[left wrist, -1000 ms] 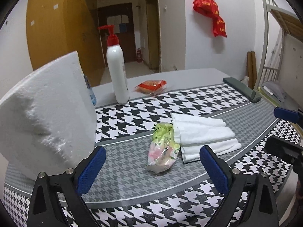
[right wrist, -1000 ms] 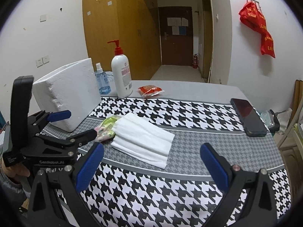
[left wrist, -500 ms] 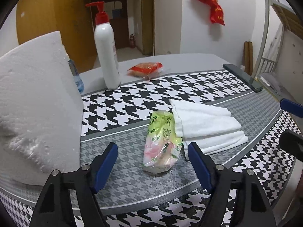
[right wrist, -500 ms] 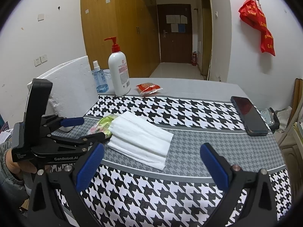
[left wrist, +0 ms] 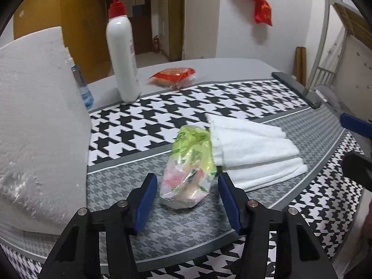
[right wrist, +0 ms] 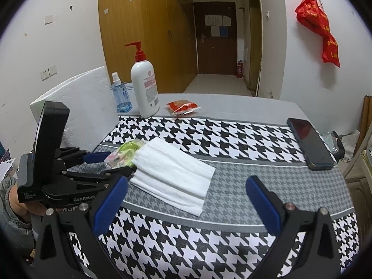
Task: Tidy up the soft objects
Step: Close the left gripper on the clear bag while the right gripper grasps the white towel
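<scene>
The soft tissue pack (left wrist: 189,169) (light, crinkly) is straddled mid-body by the closing left tool (left wrist: 187,194), pads not yet touching; the folded towel (left wrist: 253,153) lies at its 2 o'clock. The right tool (right wrist: 186,200) is held agape, empty.

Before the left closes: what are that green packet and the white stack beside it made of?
Green packet: thin glossy plastic film, going by its crinkles and glare; contents unclear, probably soft. White stack: folded matte cloth or thick tissue, with a fuzzy surface and soft edges. Left gripper is closing around the packet, not yet touching.

Two low wrist views, both over the folded towel (left wrist: 251,153).
</scene>
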A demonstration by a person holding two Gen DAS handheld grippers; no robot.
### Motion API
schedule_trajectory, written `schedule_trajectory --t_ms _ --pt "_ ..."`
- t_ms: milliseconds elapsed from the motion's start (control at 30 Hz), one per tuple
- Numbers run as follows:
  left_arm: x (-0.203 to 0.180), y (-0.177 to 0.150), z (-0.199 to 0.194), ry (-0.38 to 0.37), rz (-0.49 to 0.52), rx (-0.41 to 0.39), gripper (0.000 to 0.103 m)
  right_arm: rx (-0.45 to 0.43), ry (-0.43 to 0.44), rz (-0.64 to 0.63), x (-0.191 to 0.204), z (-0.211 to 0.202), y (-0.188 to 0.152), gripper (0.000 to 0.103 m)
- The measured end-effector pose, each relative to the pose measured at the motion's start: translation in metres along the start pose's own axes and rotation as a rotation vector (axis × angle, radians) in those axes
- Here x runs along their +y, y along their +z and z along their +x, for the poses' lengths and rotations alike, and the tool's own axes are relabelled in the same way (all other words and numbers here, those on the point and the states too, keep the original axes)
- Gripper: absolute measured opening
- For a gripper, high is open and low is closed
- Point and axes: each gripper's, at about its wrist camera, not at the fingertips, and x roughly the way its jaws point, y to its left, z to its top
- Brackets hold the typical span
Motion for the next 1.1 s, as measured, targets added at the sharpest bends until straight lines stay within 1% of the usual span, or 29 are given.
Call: schedule_trajectory --t_ms 100,167,200,267,400,533,667,833,867,900,933,1000,1100 --pt "0.003 0.002 -0.001 -0.005 -0.011 -0.016 0.056 0.005 0.002 0.000 -0.001 0.002 0.000 0.103" --pt "0.005 0.002 0.000 -0.021 -0.020 -0.007 0.046 0.008 0.005 0.000 -0.001 0.005 0.002 0.103" --pt "0.006 0.002 0.001 -0.027 -0.023 -0.002 0.045 0.010 0.007 0.000 0.000 0.006 0.003 0.103" --pt "0.007 0.001 0.001 -0.033 -0.024 -0.003 0.038 0.011 0.012 0.019 -0.003 0.007 0.005 0.103" --pt "0.007 0.001 -0.001 -0.046 -0.018 -0.005 0.037 0.041 0.051 0.039 -0.006 0.012 0.012 0.103" --pt "0.006 -0.002 -0.006 -0.044 -0.004 -0.020 0.036 0.068 0.050 -0.001 -0.002 0.021 0.018 0.103" --pt "0.010 -0.004 -0.013 -0.047 -0.006 -0.042 0.036 0.126 0.091 -0.016 0.006 0.040 0.018 0.103" --pt "0.018 -0.006 -0.015 -0.036 -0.020 -0.043 0.036 0.173 0.078 -0.044 0.013 0.059 0.017 0.096" --pt "0.018 -0.006 -0.016 -0.036 -0.021 -0.044 0.036 0.176 0.081 -0.046 0.013 0.062 0.016 0.093" --pt "0.018 -0.006 -0.016 -0.036 -0.023 -0.045 0.036 0.183 0.087 -0.050 0.013 0.065 0.016 0.087" --pt "0.019 -0.006 -0.016 -0.035 -0.026 -0.044 0.036 0.196 0.088 -0.050 0.013 0.069 0.015 0.084" --pt "0.020 -0.006 -0.014 -0.037 -0.032 -0.038 0.036 0.212 0.083 -0.056 0.014 0.074 0.013 0.081" --pt "0.023 -0.005 -0.013 -0.040 -0.045 -0.034 0.036 0.230 0.088 -0.062 0.015 0.077 0.011 0.081"
